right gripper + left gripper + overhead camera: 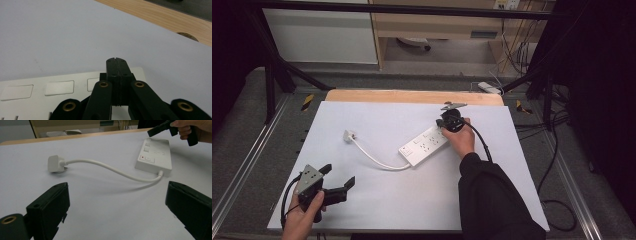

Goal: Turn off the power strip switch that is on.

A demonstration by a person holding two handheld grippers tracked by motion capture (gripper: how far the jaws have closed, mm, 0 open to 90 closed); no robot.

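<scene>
Over glossy white power strip: right claw pressed together; left claw spread apart, matte black.

The high view looks down over my whole table. My left camera faces low toward the power strip from afar; my right camera hovers close above it.

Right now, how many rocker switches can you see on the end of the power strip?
3 in the right gripper view, in a row along the power strip: one at the left, one in the middle, one partly behind the right gripper's closed fingers. More may be hidden.
</scene>
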